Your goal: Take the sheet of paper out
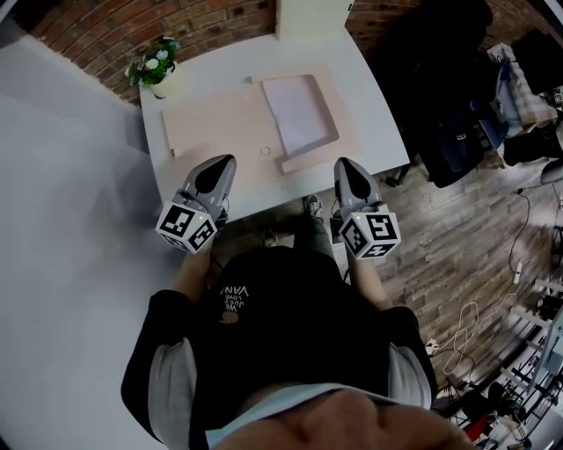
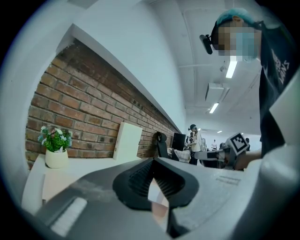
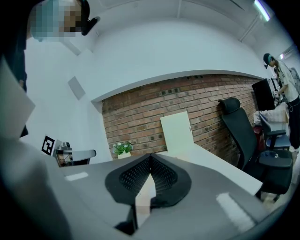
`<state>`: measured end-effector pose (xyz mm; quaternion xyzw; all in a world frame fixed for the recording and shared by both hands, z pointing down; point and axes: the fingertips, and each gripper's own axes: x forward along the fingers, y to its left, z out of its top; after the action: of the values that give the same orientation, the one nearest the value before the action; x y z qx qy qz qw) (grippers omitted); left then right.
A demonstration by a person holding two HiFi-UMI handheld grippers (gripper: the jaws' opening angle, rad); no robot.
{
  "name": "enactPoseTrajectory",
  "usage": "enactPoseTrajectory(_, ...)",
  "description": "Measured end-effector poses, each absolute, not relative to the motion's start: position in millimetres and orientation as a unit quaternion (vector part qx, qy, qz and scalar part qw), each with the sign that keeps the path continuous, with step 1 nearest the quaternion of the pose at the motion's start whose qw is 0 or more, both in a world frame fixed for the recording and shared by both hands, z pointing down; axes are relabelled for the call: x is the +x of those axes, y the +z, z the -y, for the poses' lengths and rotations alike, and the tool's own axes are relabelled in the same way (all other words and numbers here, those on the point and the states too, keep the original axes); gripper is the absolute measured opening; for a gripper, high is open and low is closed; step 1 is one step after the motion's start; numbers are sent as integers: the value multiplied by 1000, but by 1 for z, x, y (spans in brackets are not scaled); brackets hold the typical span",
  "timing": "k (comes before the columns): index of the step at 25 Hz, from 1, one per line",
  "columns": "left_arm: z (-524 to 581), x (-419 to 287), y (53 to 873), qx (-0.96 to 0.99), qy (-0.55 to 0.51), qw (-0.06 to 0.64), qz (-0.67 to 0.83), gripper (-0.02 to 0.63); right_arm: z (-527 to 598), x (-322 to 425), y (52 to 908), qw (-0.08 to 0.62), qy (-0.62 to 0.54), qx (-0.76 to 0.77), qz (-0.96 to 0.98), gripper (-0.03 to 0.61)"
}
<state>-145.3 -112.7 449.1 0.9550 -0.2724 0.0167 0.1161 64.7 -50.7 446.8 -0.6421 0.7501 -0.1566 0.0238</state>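
Note:
A white sheet of paper lies in the shallow right half of a pale wooden case opened flat on the white table. The case's flat left half is bare. My left gripper hovers at the table's near edge, short of the case's left half, jaws shut with nothing between them. My right gripper hovers at the near edge too, just short of the tray's near rim, also shut and empty. In the left gripper view the jaws meet; in the right gripper view they meet as well.
A potted plant stands at the table's far left corner. A cream board leans on the brick wall behind. To the right of the table are a black office chair and dark clutter on the wooden floor.

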Motion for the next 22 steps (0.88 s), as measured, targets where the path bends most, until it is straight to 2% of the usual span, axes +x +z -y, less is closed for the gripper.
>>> enactPoseTrajectory(22,183,-77,485,924,38,178,335,-8,143,127,453,-1,-166,-576,-801,2)
